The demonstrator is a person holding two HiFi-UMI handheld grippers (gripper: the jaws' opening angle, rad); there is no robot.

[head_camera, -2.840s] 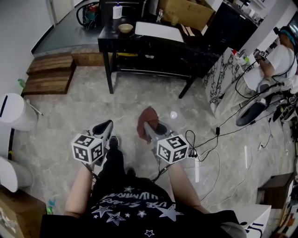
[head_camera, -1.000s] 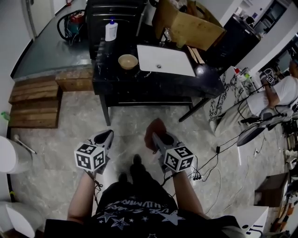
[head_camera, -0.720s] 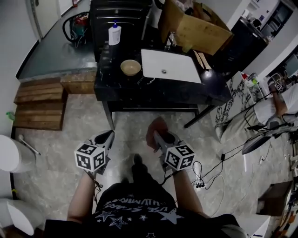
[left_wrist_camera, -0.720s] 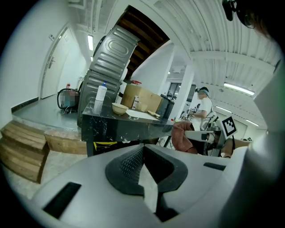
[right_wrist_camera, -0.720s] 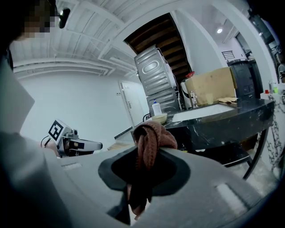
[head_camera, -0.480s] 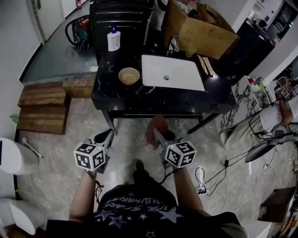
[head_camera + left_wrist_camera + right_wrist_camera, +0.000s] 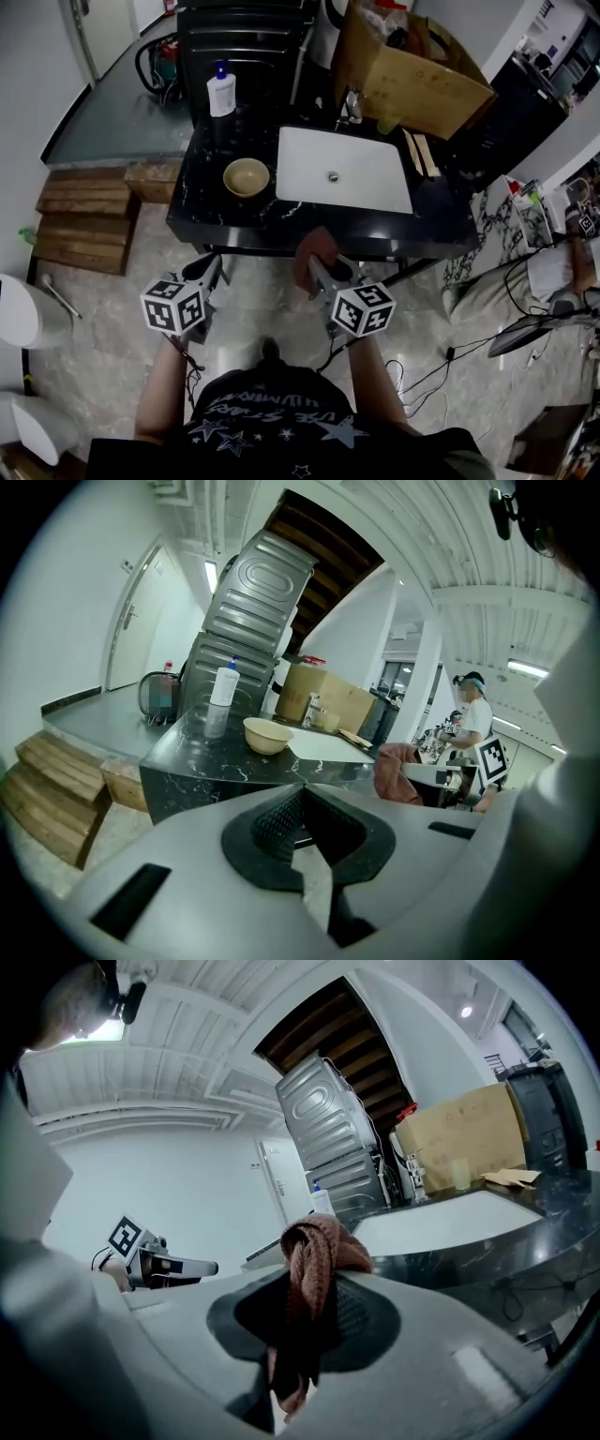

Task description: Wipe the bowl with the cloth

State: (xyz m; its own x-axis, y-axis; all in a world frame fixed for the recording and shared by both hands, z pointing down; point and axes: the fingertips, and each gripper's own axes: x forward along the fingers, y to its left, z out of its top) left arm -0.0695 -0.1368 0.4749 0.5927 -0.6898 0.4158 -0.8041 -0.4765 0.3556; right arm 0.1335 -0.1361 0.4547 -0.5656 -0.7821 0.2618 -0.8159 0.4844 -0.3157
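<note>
Looking down in the head view, we find the bowl upright on the black desk, just left of the white sink, with a soap bottle further back on that same side. The left gripper and right gripper hang short of the desk's front edge, below the sink. The reddish cloth is bunched at the right one's tip. Nothing holds the bowl. We judge that a push from the cloth could skate it toward the sink or off the desk edge unless the left gripper steadies it first.

In the left gripper view the jaws are closed on nothing, with the bowl ahead on the desk and left of the sink. They would have to open before they could brace the rim, and a late or clumsy opening could knock the bowl.

In the right gripper view the jaws are clamped on a fold of the cloth, and the sink lies beyond to the right. Only a bunch is pinched and the rest dangles, so we think hard rubbing could drag it free.

Against half a second ago, the desk, sink and bowl sit nearer to both grippers. The cloth now overlaps the desk's front edge, while the jaws are unchanged.
</note>
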